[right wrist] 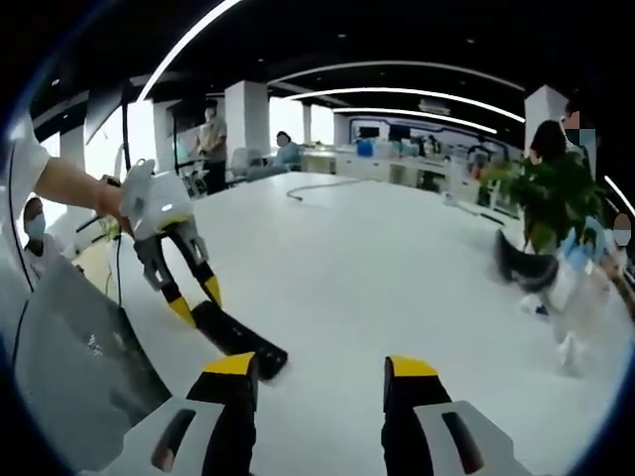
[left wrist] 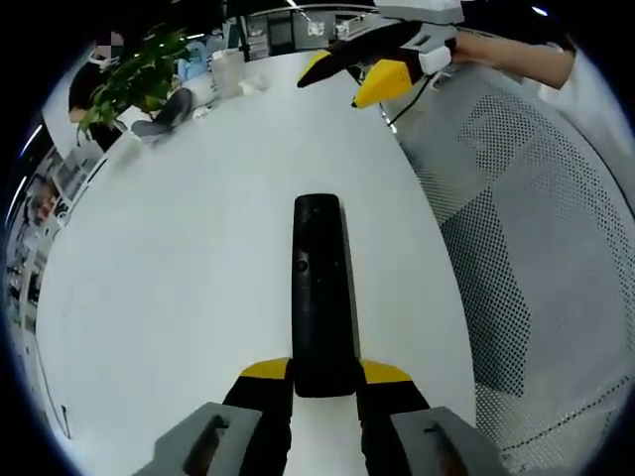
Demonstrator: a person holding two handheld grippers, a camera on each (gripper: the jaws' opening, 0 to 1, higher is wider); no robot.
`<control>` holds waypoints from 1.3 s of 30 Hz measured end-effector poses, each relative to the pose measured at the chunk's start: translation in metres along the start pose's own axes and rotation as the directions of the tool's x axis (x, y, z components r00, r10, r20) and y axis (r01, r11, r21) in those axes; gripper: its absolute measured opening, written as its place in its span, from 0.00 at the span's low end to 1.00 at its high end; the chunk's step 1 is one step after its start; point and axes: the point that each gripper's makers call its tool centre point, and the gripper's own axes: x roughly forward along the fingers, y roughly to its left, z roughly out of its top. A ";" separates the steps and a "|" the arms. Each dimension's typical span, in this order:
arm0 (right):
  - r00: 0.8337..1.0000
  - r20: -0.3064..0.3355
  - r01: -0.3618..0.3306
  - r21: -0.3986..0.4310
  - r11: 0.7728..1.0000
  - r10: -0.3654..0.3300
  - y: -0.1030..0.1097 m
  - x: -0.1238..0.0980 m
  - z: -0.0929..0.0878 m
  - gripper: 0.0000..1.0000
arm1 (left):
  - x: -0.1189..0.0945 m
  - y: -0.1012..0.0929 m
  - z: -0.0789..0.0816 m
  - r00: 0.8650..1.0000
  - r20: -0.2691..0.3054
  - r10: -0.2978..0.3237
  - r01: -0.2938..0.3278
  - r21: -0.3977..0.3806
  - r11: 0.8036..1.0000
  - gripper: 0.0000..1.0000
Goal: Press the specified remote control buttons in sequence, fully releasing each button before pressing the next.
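Left gripper (left wrist: pixel 322 382) clamped on long black plastic remote control (left wrist: pixel 321 288) — right gripper (right wrist: pixel 319 382) jaws wide apart, holding nothing, above white table (right wrist: pixel 377 288).

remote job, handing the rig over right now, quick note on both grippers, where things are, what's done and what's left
Left hand-held gripper: shut on the near end of the long black plastic remote control, which lies flat on the white table.
Right hand-held gripper: open, holding nothing, raised over the table beyond the remote's far end.
Done: remote is steadied.
Left: which buttons have been pressed cannot be told; press them in sequence with the right gripper, releasing each one.
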 end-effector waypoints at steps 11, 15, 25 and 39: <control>1.000 -0.015 -0.020 -0.032 0.999 0.020 0.005 0.001 -0.001 0.46 | 0.000 -0.006 0.001 1.000 -0.007 0.000 0.000 0.001 1.000 0.24; 0.999 -0.031 -0.026 -0.040 0.999 0.024 0.007 0.002 -0.004 0.44 | 0.000 -0.009 0.001 1.000 -0.008 -0.004 0.004 0.006 1.000 0.24; 0.987 -0.133 -0.103 -0.125 0.987 0.086 0.025 0.005 -0.017 0.31 | 0.001 -0.016 0.002 1.000 -0.012 -0.012 0.012 0.014 1.000 0.24; 0.935 -0.271 -0.298 -0.248 0.922 0.229 0.066 0.007 -0.035 0.13 | 0.000 -0.032 0.003 1.000 -0.018 -0.018 0.019 0.031 0.999 0.24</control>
